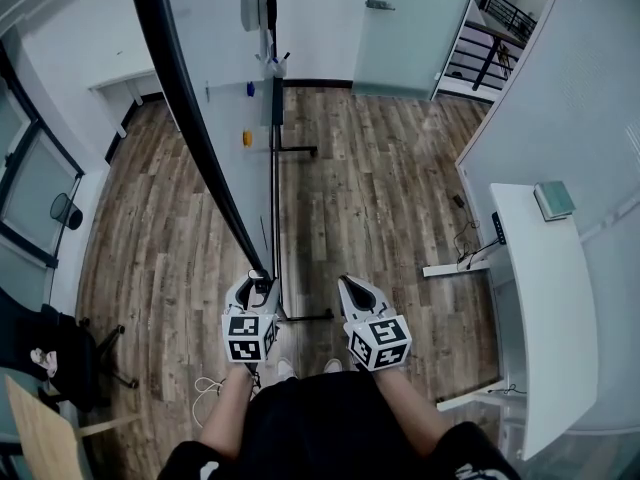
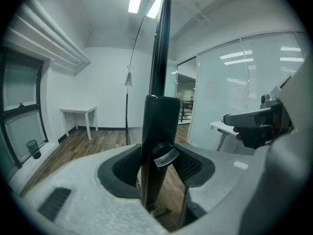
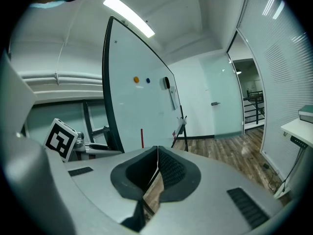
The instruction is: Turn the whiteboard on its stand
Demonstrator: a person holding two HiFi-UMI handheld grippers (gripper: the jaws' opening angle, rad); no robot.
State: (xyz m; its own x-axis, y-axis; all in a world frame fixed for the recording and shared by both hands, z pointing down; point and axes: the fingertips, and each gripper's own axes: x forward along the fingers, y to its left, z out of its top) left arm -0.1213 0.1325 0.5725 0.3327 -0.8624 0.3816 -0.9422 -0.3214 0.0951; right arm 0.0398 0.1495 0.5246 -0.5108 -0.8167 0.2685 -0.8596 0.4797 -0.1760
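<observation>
Head view shows the whiteboard (image 1: 215, 68) from above, hung on its stand (image 1: 275, 173) straight ahead of the person. It is tipped off the vertical, so its white face shows between the dark frame edge and the stand's post. An orange magnet (image 1: 247, 138) and a blue magnet (image 1: 250, 89) sit on that face.

The left gripper (image 1: 258, 282) is at the near corner of the board. In the left gripper view its jaws stand wide, one on each side of the dark frame (image 2: 159, 126), and the pads appear to lie against both sides, so it looks like a grasp on the frame. A small knob (image 2: 165, 156) sticks out of the frame just in front of the pads.

The right gripper (image 1: 350, 288) hangs just beside, apart from the board. In the right gripper view its jaws are together with nothing between them.

Around them are the wood floor (image 1: 380, 188), a white desk (image 1: 545, 318) to the right and a chair (image 1: 60, 353) at the far left.

The step in hand looks like the turn itself: the board is held at its edge and part-way tilted. The next move probably calls for swinging that edge round the stand's pivot with a steady grip. The free gripper may need to steady the stand, and if the board resists, the knob may need loosening.
</observation>
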